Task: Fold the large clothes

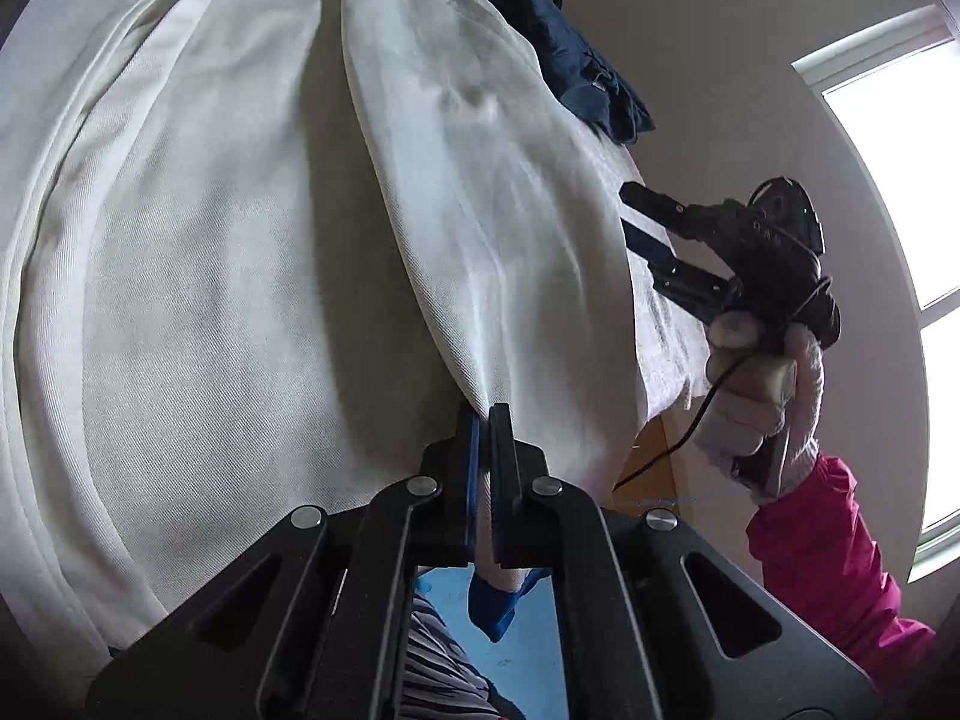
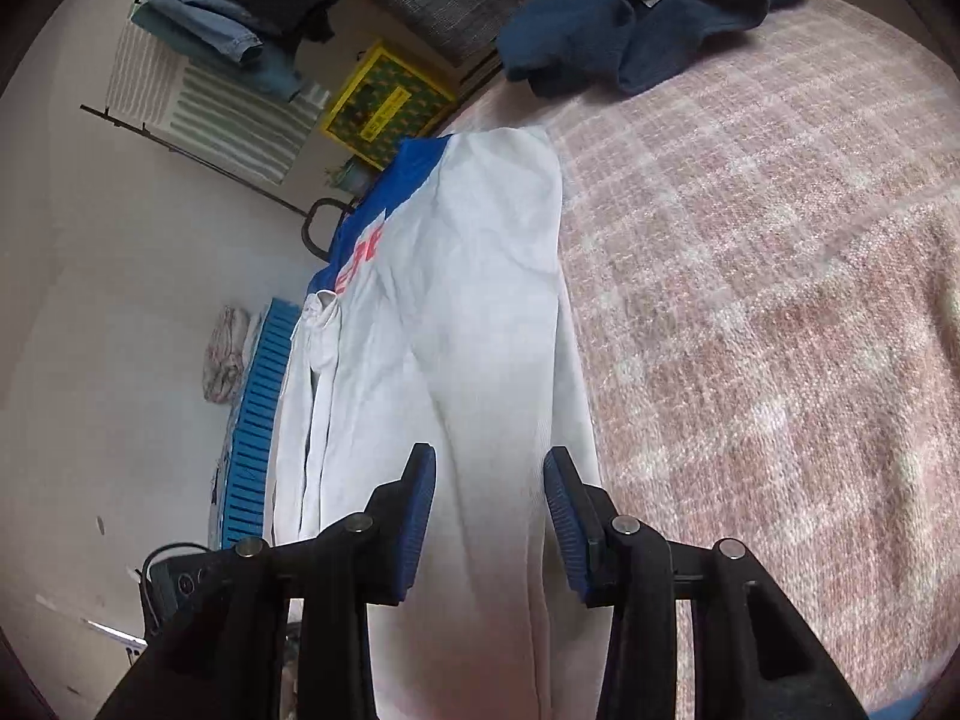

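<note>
Sweatshirt (image 1: 240, 210) pinched (cuff end) in left gripper (image 1: 485, 420).

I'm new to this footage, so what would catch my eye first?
The big white garment with its blue top lies along the edge of the pink blanket. The left hand-held gripper is pinching a fold of it, and the right hand-held gripper hangs open above it. A dark blue garment lies farther back.

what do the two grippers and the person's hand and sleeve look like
Both grippers are black plastic linkages with silver rivets and ribbed blue pads: the left gripper, the right gripper. In the left wrist view, the person's hand wears a white knit glove below a magenta sleeve, and a thin black cable trails down.
</note>
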A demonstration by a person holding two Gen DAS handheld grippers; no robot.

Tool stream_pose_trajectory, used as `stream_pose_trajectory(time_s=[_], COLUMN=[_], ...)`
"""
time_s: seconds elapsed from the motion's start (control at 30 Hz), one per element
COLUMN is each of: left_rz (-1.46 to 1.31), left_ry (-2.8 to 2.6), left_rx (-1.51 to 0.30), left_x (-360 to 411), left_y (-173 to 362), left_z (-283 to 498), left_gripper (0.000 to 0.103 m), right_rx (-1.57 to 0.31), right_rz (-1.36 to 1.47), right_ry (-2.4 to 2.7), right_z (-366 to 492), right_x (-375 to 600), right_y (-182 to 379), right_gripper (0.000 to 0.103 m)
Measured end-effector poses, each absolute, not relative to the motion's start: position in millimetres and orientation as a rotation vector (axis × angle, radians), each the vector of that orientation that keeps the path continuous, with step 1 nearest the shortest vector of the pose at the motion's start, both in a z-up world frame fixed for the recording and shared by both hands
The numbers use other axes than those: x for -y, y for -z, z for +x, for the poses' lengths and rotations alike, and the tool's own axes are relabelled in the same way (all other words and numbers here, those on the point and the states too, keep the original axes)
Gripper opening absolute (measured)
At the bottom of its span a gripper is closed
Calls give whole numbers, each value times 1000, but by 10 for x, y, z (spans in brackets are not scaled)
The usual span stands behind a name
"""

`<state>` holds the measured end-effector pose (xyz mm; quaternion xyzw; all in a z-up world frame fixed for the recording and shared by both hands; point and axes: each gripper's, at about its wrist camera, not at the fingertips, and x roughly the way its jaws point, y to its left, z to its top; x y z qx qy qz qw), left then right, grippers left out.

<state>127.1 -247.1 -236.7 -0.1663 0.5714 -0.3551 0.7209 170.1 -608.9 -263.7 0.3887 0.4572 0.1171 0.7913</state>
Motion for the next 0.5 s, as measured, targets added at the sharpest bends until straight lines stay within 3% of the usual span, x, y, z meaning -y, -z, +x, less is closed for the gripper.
stream_pose_trajectory(time_s=[0.13, 0.3, 0.33, 0.4, 0.43, 0.5], left_rz=[-421, -385, -386, -389, -390, -395], left_ry=[771, 778, 782, 789, 790, 791], left_rx=[-1286, -1276, -1278, -1287, -1289, -1295], left_x=[2436, 2504, 2501, 2482, 2487, 2492], left_y=[2425, 2418, 2417, 2424, 2428, 2432], left_z=[1338, 1350, 1355, 1377, 1386, 1399], left_gripper=[0, 0, 0, 0, 0, 0], right_rx=[-1010, -1002, -995, -987, -969, -950], right_rz=[727, 588, 595, 665, 708, 751], right_ry=[-202, -123, -119, -129, -140, -160], right_z=[1951, 2079, 2095, 2148, 2163, 2267], right_x=[5978, 6021, 6078, 6233, 6304, 6382], right_y=[2607, 2380, 2351, 2335, 2331, 2347], right_gripper=[3, 0, 5, 28, 44, 46])
